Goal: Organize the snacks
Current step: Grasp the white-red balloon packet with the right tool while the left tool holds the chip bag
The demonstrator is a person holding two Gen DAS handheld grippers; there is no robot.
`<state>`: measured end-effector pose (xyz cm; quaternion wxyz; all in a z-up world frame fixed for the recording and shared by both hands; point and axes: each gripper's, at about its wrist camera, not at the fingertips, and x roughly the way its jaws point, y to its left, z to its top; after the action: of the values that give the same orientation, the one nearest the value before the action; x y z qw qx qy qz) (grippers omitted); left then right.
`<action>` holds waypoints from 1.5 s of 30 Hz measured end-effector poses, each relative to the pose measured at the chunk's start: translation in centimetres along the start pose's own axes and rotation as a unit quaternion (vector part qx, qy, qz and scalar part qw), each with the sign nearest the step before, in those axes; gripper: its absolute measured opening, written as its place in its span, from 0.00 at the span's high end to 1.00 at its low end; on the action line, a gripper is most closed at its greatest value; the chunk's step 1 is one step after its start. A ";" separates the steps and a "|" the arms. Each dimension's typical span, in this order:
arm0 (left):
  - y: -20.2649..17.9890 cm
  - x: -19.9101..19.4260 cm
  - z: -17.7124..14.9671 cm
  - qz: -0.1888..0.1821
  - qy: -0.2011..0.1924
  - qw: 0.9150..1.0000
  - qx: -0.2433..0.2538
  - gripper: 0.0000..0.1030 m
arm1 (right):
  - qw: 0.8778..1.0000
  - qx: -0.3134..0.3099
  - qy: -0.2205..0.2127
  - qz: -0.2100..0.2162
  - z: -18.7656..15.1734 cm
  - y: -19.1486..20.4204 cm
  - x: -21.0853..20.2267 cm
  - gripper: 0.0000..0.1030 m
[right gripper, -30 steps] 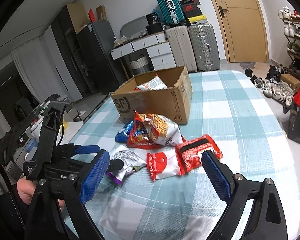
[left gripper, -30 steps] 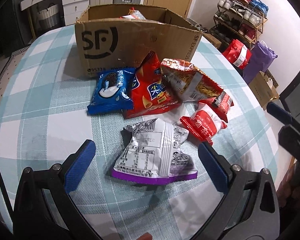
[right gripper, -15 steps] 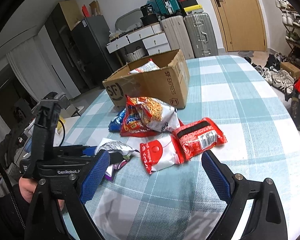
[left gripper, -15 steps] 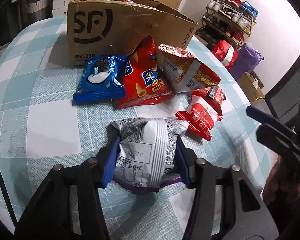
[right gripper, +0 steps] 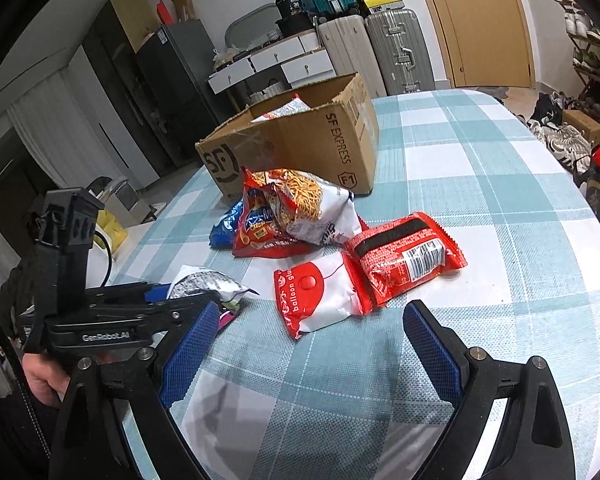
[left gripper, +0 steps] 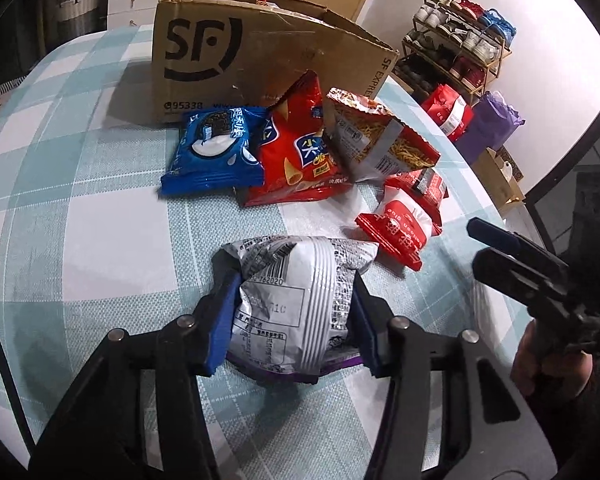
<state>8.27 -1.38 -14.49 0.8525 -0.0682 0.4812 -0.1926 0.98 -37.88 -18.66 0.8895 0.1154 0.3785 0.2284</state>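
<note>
My left gripper (left gripper: 294, 300) is shut on a white-and-purple snack bag (left gripper: 296, 300) lying on the checked tablecloth; the bag also shows in the right wrist view (right gripper: 204, 284). Beyond it lie a blue cookie pack (left gripper: 214, 152), a red chip bag (left gripper: 300, 156), a noodle snack bag (left gripper: 380, 140) and a red-and-white balloon gum pack (left gripper: 400, 224). An open SF cardboard box (left gripper: 260, 52) stands behind them with a snack inside (right gripper: 280, 110). My right gripper (right gripper: 312, 344) is open and empty, just in front of the gum pack (right gripper: 320, 296) and a red pack (right gripper: 404, 260).
The table's right edge (left gripper: 480, 184) drops off to a shoe rack (left gripper: 460, 44) and bags on the floor. Suitcases (right gripper: 380, 52), drawers and a door stand behind the table. Bare checked tablecloth (right gripper: 480, 160) lies right of the box.
My left gripper moved forward over the white-and-purple bag and closed on it. My right gripper came closer to the gum pack and stayed open.
</note>
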 end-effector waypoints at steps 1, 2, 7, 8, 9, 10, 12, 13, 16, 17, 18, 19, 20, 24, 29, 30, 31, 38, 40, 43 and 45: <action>0.0 -0.1 -0.1 -0.003 0.000 1.000 0.000 0.53 | 1.000 0.001 0.003 0.000 0.0 -0.1 0.2 0.08; 0.1 -0.2 -0.3 -0.004 -0.001 1.000 0.000 0.53 | 1.000 0.002 0.005 0.001 0.0 -0.1 0.4 0.08; 0.4 -0.6 -0.6 -0.006 -0.002 1.000 -0.001 0.53 | 1.000 0.005 0.016 0.002 -0.2 -0.3 1.4 0.08; 0.5 -0.7 -0.7 -0.007 -0.002 1.000 -0.002 0.53 | 1.000 0.004 0.018 0.001 -0.2 -0.3 1.6 0.08; 0.6 -0.9 -0.8 -0.008 -0.003 1.000 -0.003 0.53 | 1.000 0.004 0.019 0.000 -0.2 -0.3 1.8 0.08; 0.8 -1.0 -0.9 -0.009 -0.003 1.000 -0.004 0.53 | 1.000 0.005 0.022 0.000 -0.2 -0.4 2.0 0.08; 1.0 -1.1 -1.0 -0.012 -0.003 1.000 -0.006 0.53 | 1.000 0.005 0.025 -0.001 -0.2 -0.5 2.4 0.08; 1.0 -1.1 -1.0 -0.012 -0.003 1.000 -0.006 0.53 | 1.000 0.005 0.028 -0.001 -0.2 -0.5 2.7 0.08; 1.3 -1.3 -1.1 -0.015 -0.002 1.000 -0.008 0.53 | 0.999 0.004 0.036 -0.001 -0.1 -0.5 3.3 0.08; 1.5 -1.2 -1.1 -0.016 -0.001 1.000 -0.009 0.53 | 0.999 0.004 0.039 -0.002 0.0 -0.5 3.6 0.08; 1.6 -1.3 -1.1 -0.018 -0.001 1.000 -0.010 0.53 | 0.999 0.002 0.042 -0.002 0.1 -0.5 3.9 0.08; 1.7 -1.3 -1.1 -0.021 -0.002 1.000 -0.011 0.53 | 0.999 0.001 0.044 -0.002 0.1 -0.4 4.0 0.08; 1.8 -1.4 -1.1 -0.022 -0.002 1.000 -0.012 0.53 | 0.999 -0.001 0.046 -0.002 0.2 -0.3 4.2 0.08; 2.1 -1.7 -1.2 -0.024 -0.006 1.000 -0.016 0.53 | 0.999 -0.007 0.053 -0.007 0.5 -0.1 4.8 0.08; 2.8 -2.1 -1.1 -0.026 -0.010 0.999 -0.024 0.53 | 0.998 -0.027 0.063 -0.017 1.1 0.5 5.7 0.08; 2.9 -2.1 -1.1 -0.026 -0.011 0.999 -0.024 0.53 | 0.997 -0.032 0.065 -0.021 1.2 0.7 5.9 0.08; 3.0 -2.2 -1.1 -0.027 -0.011 0.999 -0.025 0.53 | 0.997 -0.040 0.067 -0.026 1.2 0.9 6.1 0.08; 3.8 -2.6 -1.5 -0.027 -0.014 0.999 -0.035 0.53 | 0.990 -0.093 0.079 -0.065 1.3 2.6 7.3 0.32; 4.1 -2.8 -1.5 -0.026 -0.016 0.999 -0.040 0.53 | 0.985 -0.124 0.080 -0.084 1.0 3.3 7.4 0.43; 4.4 -3.2 -1.5 -0.026 -0.020 0.998 -0.044 0.53 | 0.984 -0.141 0.076 -0.075 0.7 3.7 7.4 0.52; 4.3 -3.4 -1.6 -0.025 -0.021 0.999 -0.043 0.53 | 0.985 -0.140 0.074 -0.072 0.5 3.7 7.3 0.52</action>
<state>6.52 4.03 -13.98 0.8538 -0.1212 0.4688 -0.1914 4.61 -31.10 -21.40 0.8804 -0.0553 0.4151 0.2225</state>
